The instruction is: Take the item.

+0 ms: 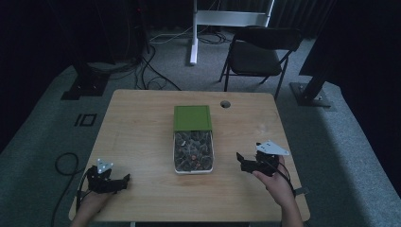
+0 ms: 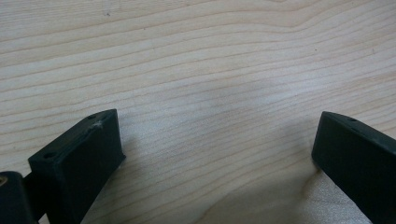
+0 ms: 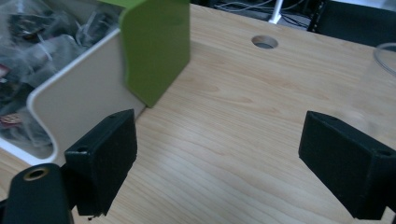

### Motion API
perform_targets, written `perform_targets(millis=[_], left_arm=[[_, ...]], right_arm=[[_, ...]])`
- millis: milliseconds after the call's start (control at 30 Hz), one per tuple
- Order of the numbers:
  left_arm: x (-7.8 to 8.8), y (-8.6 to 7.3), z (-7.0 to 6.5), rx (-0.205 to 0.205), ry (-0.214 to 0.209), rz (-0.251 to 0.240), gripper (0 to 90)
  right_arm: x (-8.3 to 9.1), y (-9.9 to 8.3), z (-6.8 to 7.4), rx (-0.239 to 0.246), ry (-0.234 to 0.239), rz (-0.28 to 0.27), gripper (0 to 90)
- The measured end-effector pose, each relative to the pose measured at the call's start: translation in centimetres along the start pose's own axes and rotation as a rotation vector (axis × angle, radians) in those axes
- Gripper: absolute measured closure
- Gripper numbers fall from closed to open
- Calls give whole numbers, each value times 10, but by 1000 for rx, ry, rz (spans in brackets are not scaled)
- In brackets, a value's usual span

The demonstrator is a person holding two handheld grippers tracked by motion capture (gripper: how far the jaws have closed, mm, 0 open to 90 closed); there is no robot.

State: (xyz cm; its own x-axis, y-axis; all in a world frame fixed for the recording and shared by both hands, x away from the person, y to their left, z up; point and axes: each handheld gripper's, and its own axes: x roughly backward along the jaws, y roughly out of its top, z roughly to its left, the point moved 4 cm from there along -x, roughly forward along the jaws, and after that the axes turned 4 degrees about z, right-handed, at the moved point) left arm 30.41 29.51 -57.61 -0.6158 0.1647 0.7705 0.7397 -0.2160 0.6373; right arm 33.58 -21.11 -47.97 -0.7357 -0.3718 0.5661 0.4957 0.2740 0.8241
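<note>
Left gripper (image 1: 124, 180) is sitting near the table's (image 1: 142, 137) near-left edge, jaws spread wide over bare wood, holding nothing. Right gripper (image 1: 240, 159) is hovering near-right, jaws also gaping, empty. Mid-table, a white bin (image 1: 193, 169) w/ green lid (image 1: 192, 117) slid back is showing small bagged items. Folding chair (image 1: 257, 53) is standing beyond the far edge.

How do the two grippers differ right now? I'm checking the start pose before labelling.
The left gripper sits near the table's front left corner, far from the white box; the right gripper sits at the right, closer to it. The left gripper faces bare wood; the right gripper faces the box wall and green lid. Both are open and empty.
</note>
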Motion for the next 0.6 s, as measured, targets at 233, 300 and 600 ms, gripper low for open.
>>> perform_targets(millis=[233, 300, 600], left_arm=[[0, 0, 0, 0, 0, 0, 22], [0, 0, 0, 0, 0, 0, 22], [0, 0, 0, 0, 0, 0, 22]], right_arm=[[-4, 12, 16, 37, 35, -10, 116], [-6, 15, 21, 46, 44, -14, 116], [-9, 26, 42, 88, 90, -25, 116]])
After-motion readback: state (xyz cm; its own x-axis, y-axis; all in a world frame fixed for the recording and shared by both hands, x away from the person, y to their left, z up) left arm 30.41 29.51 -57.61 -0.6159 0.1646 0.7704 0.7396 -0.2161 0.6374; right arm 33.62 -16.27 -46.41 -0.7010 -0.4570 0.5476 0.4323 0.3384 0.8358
